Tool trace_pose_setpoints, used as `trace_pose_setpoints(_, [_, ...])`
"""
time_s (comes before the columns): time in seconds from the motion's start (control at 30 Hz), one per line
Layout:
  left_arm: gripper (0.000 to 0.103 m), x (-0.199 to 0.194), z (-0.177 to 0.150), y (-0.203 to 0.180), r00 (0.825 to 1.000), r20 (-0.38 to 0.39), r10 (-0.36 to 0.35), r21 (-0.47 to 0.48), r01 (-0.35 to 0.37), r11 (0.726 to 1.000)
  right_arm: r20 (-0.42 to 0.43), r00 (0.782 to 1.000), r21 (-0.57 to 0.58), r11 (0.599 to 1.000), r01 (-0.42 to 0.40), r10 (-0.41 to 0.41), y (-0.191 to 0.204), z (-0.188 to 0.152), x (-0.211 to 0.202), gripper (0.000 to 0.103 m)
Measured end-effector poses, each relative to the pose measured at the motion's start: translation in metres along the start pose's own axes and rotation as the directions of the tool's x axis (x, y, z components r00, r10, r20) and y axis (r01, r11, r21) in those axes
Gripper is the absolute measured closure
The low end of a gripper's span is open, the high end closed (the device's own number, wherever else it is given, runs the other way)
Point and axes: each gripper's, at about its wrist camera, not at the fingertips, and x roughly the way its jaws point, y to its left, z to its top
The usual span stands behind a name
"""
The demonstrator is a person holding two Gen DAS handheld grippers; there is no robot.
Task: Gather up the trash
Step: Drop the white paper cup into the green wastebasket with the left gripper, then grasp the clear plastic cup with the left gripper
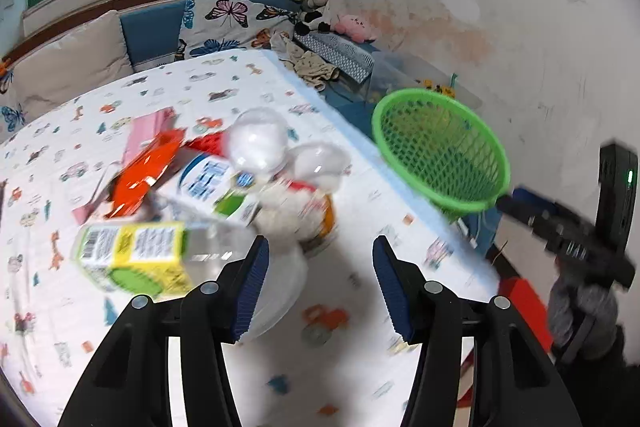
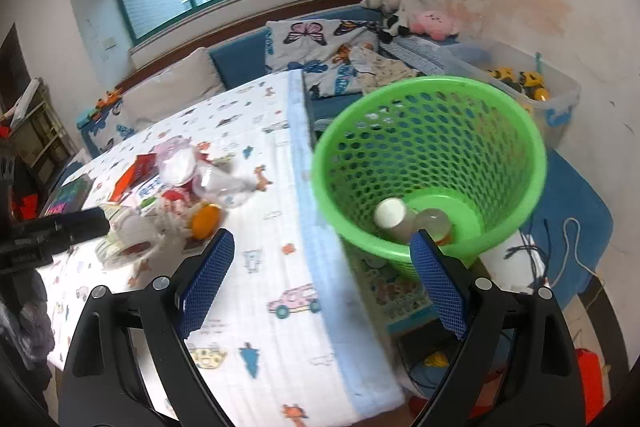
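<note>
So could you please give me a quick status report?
Both grippers, left and right, open, empty. Trash pile on table. Green basket holds two items. Nothing blocking.

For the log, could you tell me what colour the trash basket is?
Bright green, a perforated plastic basket; clearest in the right wrist view.

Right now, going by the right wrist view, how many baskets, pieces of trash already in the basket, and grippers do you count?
Green mesh basket: 1
Trash inside it: 2 (white-topped container, clear container)
Grippers: 2 (left gripper, right gripper, both open)
Total: 5
</note>
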Motion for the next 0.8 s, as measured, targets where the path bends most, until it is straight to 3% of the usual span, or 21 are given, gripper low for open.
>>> trace_pose_setpoints(0.47, [0.052, 0.023, -0.026, 0.003, 0.994, -0.022, 0.104, 0.16, -0.099, 0.982, -0.047, 0.996, -0.024, 0.997, -0.074, 0.072, 0.035, -0.002, 0.016, 0.014])
trace_pose_setpoints(0.53, [0.056, 0.028, -0.026, 0.002, 0.992, -0.023, 0.121, 0.18, -0.115, 0.977, -0.057, 0.996, -0.032, 0.996, -0.078, 0.076, 0.039, -0.002, 0.02, 0.014])
trace_pose_setpoints(0.6, [0.067, 0.032, -0.027, 0.002, 0.992, -0.029, 0.124, 0.186, -0.117, 0.976, -0.066, 0.994, -0.037, 0.996, -0.086, 0.084, 0.043, -0.003, 0.023, 0.014])
trace_pose_setpoints(0.8, [0.085, 0.03, -0.024, 0.002, 0.998, -0.038, 0.056, 0.156, -0.049, 0.987, -0.085, 0.992, -0.057, 0.993, -0.101, 0.096, 0.052, -0.004, 0.032, 0.014])
